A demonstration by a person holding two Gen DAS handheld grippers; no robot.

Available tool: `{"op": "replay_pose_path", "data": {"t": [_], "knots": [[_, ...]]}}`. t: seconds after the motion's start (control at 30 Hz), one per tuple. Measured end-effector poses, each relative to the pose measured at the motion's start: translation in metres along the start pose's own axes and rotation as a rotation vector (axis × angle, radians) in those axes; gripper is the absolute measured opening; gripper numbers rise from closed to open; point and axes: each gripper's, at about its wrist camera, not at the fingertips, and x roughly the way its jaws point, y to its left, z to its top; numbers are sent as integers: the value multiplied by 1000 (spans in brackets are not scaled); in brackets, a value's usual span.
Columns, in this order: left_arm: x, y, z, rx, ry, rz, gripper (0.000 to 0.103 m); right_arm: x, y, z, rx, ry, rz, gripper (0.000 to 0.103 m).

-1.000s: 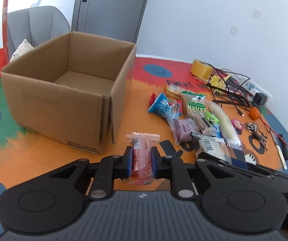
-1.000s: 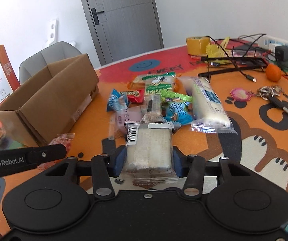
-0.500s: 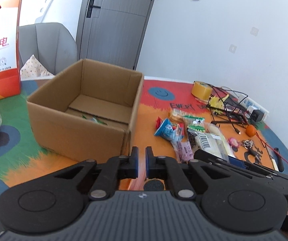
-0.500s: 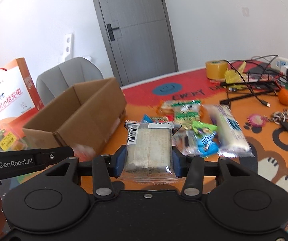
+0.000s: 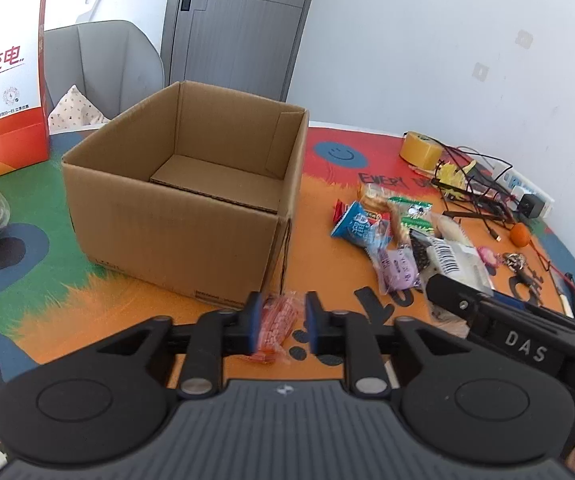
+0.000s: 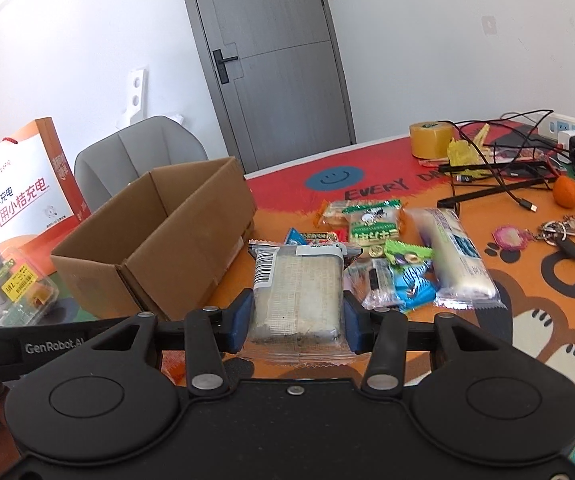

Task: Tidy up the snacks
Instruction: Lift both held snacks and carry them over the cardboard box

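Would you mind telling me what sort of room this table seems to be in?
Probably a home or small office room: a grey door, a padded grey chair, and a round table under a cartoon mat strewn with snack packets and charger cables.

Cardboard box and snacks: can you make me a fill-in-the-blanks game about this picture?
The right gripper grips a clear-wrapped pale cracker pack bearing a black-and-white ____. The brown cardboard box stands with its top ____. The blue circle printed on the mat shows a ____ face.
Missing: barcode; open; smiling.
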Motion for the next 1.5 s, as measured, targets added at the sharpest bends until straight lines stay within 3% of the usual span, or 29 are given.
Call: {"op": "replay_pose_path", "data": {"t": [0.07,0.13,0.47,0.57,0.63,0.77,1.5], "knots": [[4,-1,-2,9,-1,7,38,1,-1,-2,4,5,-3,46],[10,-1,-3,16,3,15,42,2,-3,-4,7,10,-5,46],[43,-5,-15,34,58,52,42,6,-19,-15,44,33,-20,46],[43,-8,-17,53,53,70,35,8,-20,-19,48,41,-17,46],[42,-7,-17,37,63,36,25,9,-20,-21,51,44,-15,46],[38,-10,-19,50,57,23,18,10,-20,-24,57,45,-11,46],[-24,-24,5,70,-96,-63,16,-17,-8,5,51,-66,18,46]]}}
